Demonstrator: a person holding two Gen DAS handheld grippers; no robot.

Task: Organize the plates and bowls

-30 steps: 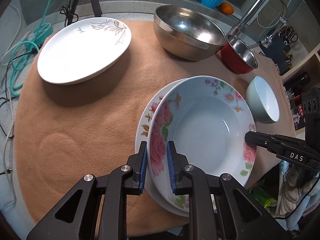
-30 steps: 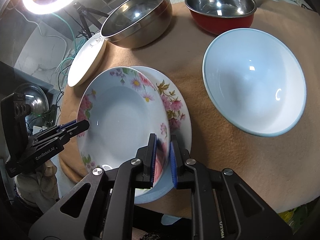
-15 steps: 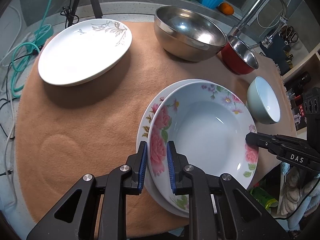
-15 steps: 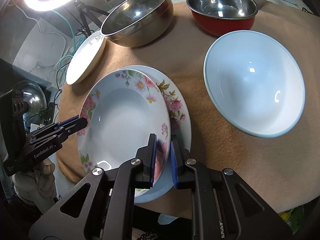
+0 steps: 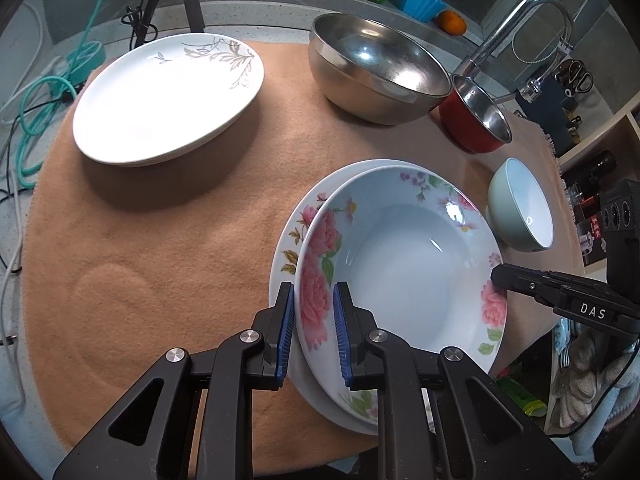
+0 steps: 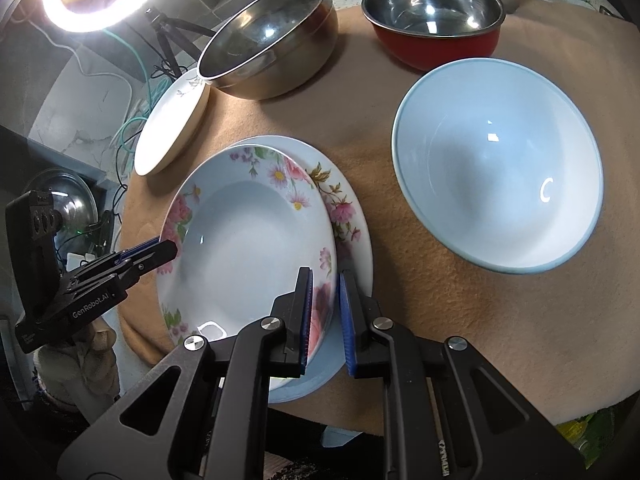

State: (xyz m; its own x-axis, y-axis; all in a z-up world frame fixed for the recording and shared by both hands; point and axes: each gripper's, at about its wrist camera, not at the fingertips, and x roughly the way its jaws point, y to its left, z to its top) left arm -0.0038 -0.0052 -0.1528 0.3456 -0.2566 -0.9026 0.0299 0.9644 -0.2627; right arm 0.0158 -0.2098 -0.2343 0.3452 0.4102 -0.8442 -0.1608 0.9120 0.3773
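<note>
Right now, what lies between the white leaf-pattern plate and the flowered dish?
Only bare tan mat separates the leaf-pattern plate from the flowered dish, seen in the left wrist view.
</note>
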